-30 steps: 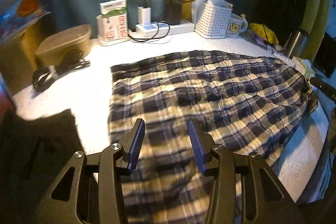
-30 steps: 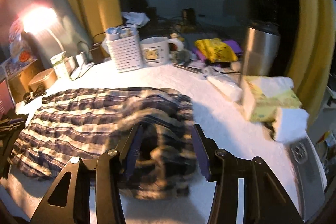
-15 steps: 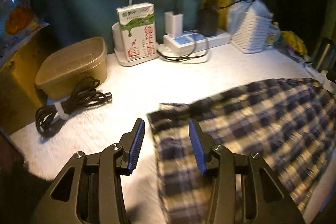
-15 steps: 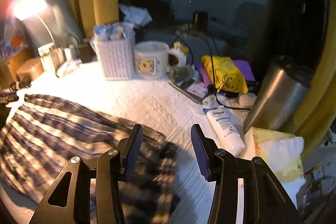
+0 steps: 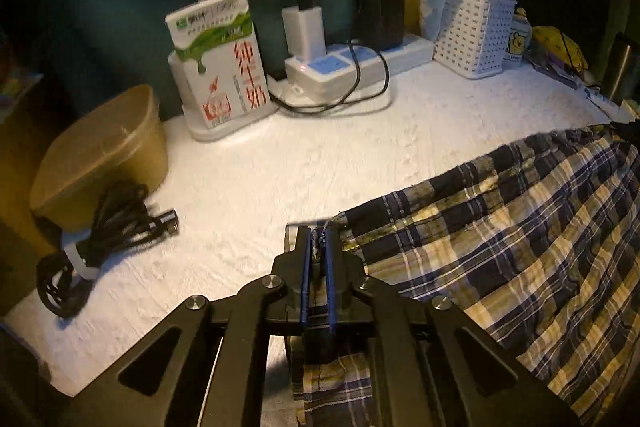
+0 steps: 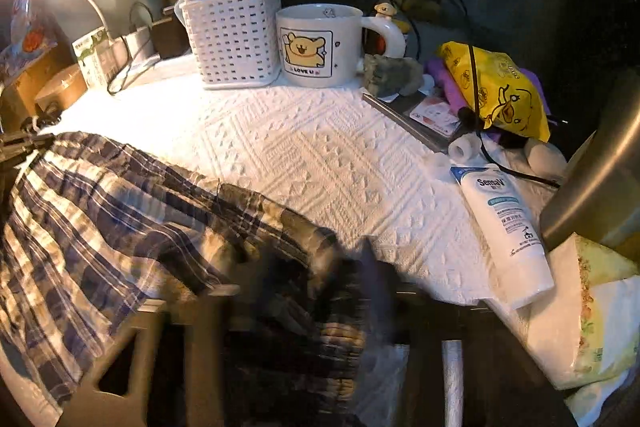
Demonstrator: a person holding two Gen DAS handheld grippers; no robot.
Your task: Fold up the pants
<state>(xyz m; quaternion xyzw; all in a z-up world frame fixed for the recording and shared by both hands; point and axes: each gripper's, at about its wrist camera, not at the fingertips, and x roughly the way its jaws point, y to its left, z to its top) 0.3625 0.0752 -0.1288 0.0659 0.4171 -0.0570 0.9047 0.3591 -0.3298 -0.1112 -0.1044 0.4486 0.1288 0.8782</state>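
The plaid pants [image 5: 520,247] lie spread on the white textured table cover [image 5: 260,179], filling the 3 to 5 o'clock part of the left wrist view, their far corner reaching toward the centre. The left gripper [image 5: 318,247] has its blue-padded jaws clamped together on that corner, a thin fold of plaid cloth pinched between the pads. At 9 o'clock from it lies a coiled black cable [image 5: 100,239] in front of a tan lidded tub [image 5: 100,159]; at 11 o'clock a milk carton [image 5: 218,59] stands upright, and at 12 o'clock a white power strip [image 5: 356,63] carries plugged chargers, with a white perforated basket [image 5: 472,35] at 1 o'clock. In the right wrist view the pants [image 6: 120,227] run from 9 o'clock down to the bottom centre, where the right gripper [image 6: 304,291] is smeared by blur; its jaws have just been closing with the bunched end of the cloth between them, but whether the pads press on it I cannot tell. Beyond, at 12 o'clock, a bear-printed mug [image 6: 320,47] stands just beside the basket [image 6: 234,35]; a white lotion tube [image 6: 504,231] lies at 3 o'clock, near a yellow packet [image 6: 500,87] and a steel flask [image 6: 600,179].
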